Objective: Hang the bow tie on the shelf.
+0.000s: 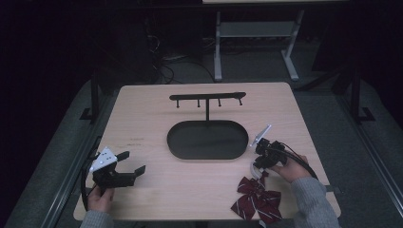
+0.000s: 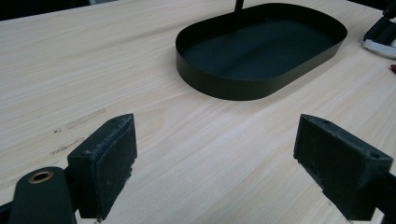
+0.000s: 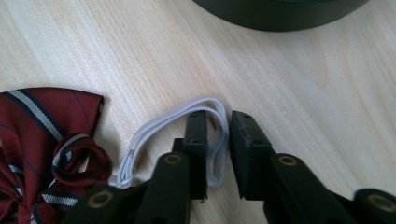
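A dark red striped bow tie (image 1: 256, 199) (image 3: 42, 140) lies on the wooden table near the front right edge. Its white elastic loop (image 1: 254, 169) (image 3: 173, 116) reaches towards the black oval tray (image 1: 176, 142) (image 3: 280, 18). My right gripper (image 1: 260, 166) (image 3: 218, 116) points down at the loop, and one strand runs between its nearly closed jaws. At the front left, my left gripper (image 1: 134, 162) (image 2: 215, 135) stands wide open just above bare wood, aimed at the tray (image 2: 224, 86).
A thin post rises from the tray's back and carries a black bar with several hooks (image 1: 207, 96). Bare wood (image 1: 142, 114) lies left of the tray. Beyond the table's far edge stand grey desk legs (image 1: 217, 47) and cables on a dark floor.
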Tool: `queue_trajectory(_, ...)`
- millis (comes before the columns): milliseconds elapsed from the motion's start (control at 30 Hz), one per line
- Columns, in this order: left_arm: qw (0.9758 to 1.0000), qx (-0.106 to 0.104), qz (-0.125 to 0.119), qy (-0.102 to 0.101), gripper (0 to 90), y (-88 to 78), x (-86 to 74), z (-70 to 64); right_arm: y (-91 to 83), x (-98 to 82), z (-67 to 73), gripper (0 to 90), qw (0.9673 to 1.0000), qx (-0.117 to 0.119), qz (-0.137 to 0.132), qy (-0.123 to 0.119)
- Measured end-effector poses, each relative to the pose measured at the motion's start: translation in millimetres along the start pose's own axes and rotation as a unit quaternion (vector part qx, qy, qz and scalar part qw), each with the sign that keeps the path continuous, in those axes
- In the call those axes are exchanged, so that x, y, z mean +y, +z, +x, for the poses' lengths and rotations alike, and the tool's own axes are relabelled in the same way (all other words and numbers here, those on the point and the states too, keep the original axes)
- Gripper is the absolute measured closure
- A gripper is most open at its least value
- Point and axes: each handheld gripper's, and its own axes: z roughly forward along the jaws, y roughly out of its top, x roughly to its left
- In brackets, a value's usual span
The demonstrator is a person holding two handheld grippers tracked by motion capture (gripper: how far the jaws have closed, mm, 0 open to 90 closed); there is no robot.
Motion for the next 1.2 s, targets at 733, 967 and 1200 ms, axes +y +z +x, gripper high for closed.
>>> queue_trajectory(733,0.9999,0.007,-0.002,-0.012,13.0,-1.1,-1.1,3.1,-6.5,0.6,0.1,88.1,0.9997,0.011,-0.011,-0.018)
queue_trajectory(967,0.9999,0.009,-0.001,-0.012,13.0,-0.6,-1.3,3.5,-22.4,6.4,3.9,88.2,0.9992,0.003,-0.02,-0.034)
queue_trajectory(1200,0.9999,0.008,-0.002,-0.014,13.0,-0.5,-1.7,5.1,-31.9,10.1,6.9,88.2,0.9985,0.005,-0.03,-0.046)
